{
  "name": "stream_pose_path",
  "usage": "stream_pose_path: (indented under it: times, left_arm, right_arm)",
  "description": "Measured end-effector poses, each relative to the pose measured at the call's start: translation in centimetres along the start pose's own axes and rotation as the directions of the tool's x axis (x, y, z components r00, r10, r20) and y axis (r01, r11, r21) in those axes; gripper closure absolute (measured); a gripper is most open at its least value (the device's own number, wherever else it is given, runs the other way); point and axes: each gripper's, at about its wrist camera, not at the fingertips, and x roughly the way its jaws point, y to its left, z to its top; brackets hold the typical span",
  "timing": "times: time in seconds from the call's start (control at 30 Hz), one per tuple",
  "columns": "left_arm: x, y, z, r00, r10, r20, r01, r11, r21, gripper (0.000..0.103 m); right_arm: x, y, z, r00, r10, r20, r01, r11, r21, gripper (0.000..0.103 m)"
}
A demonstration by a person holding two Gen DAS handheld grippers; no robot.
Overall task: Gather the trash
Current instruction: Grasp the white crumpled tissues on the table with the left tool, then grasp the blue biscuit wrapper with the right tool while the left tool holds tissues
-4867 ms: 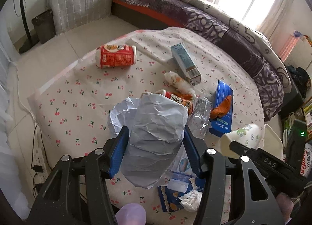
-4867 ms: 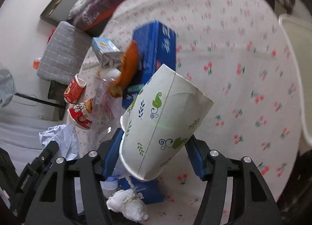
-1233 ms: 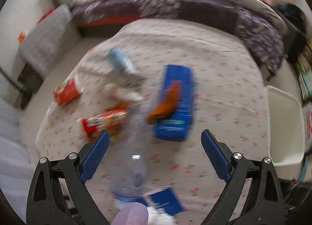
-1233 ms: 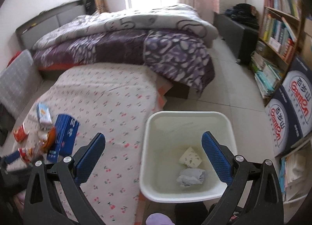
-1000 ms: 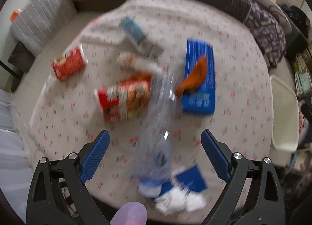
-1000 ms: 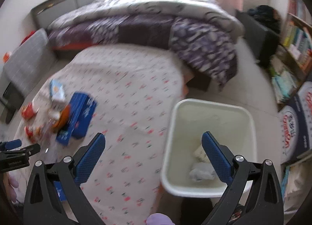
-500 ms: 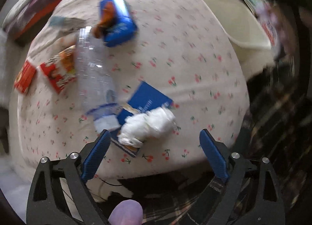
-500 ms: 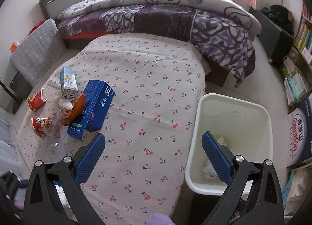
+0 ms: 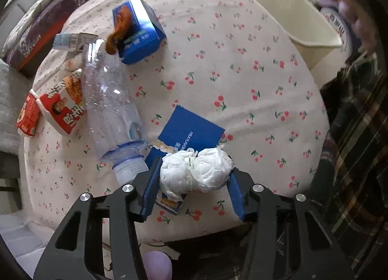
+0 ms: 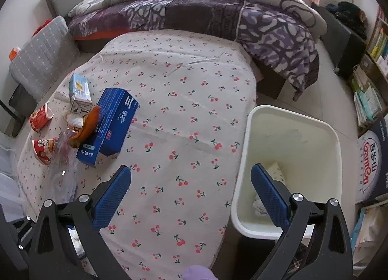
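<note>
Readable writing is scarce: "GamCn" in red on a round blue-and-white label [image 10: 369,167] just right of the right gripper [image 10: 190,196], and white Chinese characters on the blue box [image 10: 110,126] up-left of it. The left gripper [image 9: 191,185] has just been closing – its blue pads now press both sides of the white crumpled tissue wad [image 9: 196,170], which rests on a flat blue packet [image 9: 191,134] beside the clear plastic bottle [image 9: 109,102]. The right gripper's jaws stand wide apart and empty – one pad over the cherry-print cloth [image 10: 184,100], the other over the white bin [image 10: 291,158]

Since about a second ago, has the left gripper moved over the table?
Yes. The left gripper has come back from the clear bottle to the table's near edge; its jaws have just been closing around the white tissue wad.
</note>
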Motion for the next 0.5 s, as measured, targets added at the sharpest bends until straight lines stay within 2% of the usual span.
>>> stream_pose_path:
  times: [0.1, 0.2, 0.3, 0.37, 0.4, 0.47, 0.5]
  left_arm:
    - [-1.5, 1.1, -0.1, 0.997, -0.036, 0.068, 0.039, 0.998, -0.052, 0.056]
    - [-4.1, 3.3, -0.2, 0.985, -0.053, 0.164, 0.077, 0.987, -0.143, 0.056]
    - [-7.1, 7.3, -0.7, 0.96, -0.044, 0.277, 0.126, 0.949, -0.289, 0.056]
    - [-8.3, 9.2, -1.1, 0.945, -0.036, 0.326, 0.16, 0.918, -0.364, 0.056]
    - [-8.8, 10.1, -1.3, 0.937, -0.034, 0.349, 0.183, 0.897, -0.403, 0.056]
    - [-9.3, 11.0, -1.7, 0.927, -0.028, 0.374, 0.206, 0.871, -0.446, 0.056]
    - [-9.4, 11.4, -1.8, 0.925, -0.023, 0.38, 0.212, 0.861, -0.462, 0.056]
  right_arm:
    - [0.2, 0.5, -0.3, 1.0, 0.005, -0.004, -0.005, 1.0, -0.025, 0.007]
    - [0.2, 1.5, -0.6, 0.999, 0.035, -0.006, -0.035, 0.996, -0.081, 0.007]
    - [0.2, 3.6, -1.6, 0.996, 0.093, -0.007, -0.093, 0.974, -0.207, 0.007]
    - [0.0, 6.2, -2.8, 0.99, 0.143, -0.009, -0.137, 0.928, -0.347, 0.007]
    - [-0.2, 7.8, -3.8, 0.985, 0.173, -0.01, -0.159, 0.885, -0.437, 0.007]
    - [-0.8, 11.6, -6.7, 0.972, 0.236, -0.016, -0.191, 0.742, -0.643, 0.007]
    - [-1.0, 12.9, -7.8, 0.966, 0.257, -0.026, -0.199, 0.679, -0.707, 0.007]
